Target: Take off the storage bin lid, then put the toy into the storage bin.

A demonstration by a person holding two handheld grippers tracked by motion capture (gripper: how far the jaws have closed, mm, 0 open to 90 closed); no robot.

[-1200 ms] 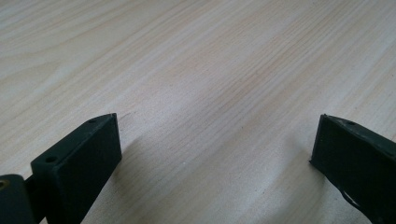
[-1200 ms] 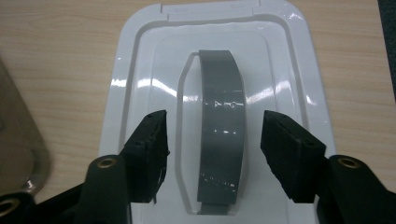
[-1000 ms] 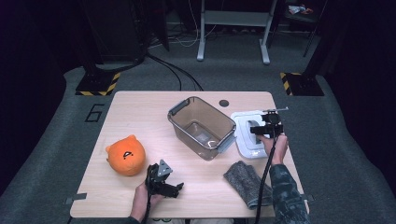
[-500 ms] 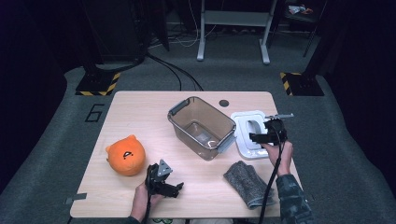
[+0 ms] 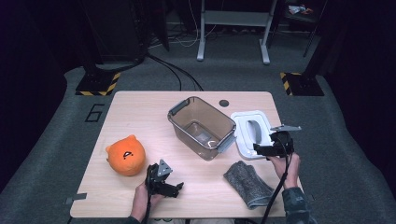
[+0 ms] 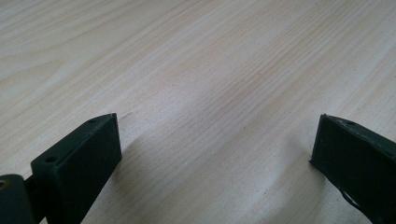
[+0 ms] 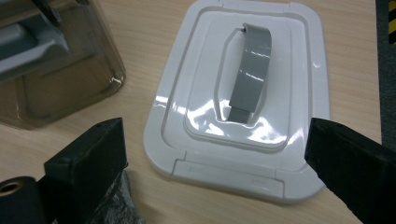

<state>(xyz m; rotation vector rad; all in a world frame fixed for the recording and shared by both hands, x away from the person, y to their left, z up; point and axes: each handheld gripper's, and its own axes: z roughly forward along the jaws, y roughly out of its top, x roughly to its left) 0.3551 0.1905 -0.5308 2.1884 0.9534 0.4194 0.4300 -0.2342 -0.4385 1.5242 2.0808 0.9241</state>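
A white lid [image 5: 252, 133] with a grey handle [image 7: 250, 74] lies flat at the right of the table, beside a clear brownish bin [image 5: 201, 126]. My right gripper [image 5: 267, 148] hovers at the lid's near edge, open, with the lid [image 7: 243, 102] ahead between its spread jaws and nothing held. Near the front edge, my left gripper [image 5: 166, 183] rests low over the bare wooden table [image 6: 210, 70]. That left gripper [image 6: 217, 154] is open and holds nothing. The bin looks empty.
An orange plush [image 5: 125, 155] sits at the front left, just left of my left gripper. A grey cloth [image 5: 247, 184] lies at the front right, below the lid; its edge [image 7: 116, 210] touches the frame bottom. The bin's grey latch [image 7: 28, 42] faces the lid.
My right gripper has drawn back from over the lid toward the table's near edge. The left gripper has stayed put.
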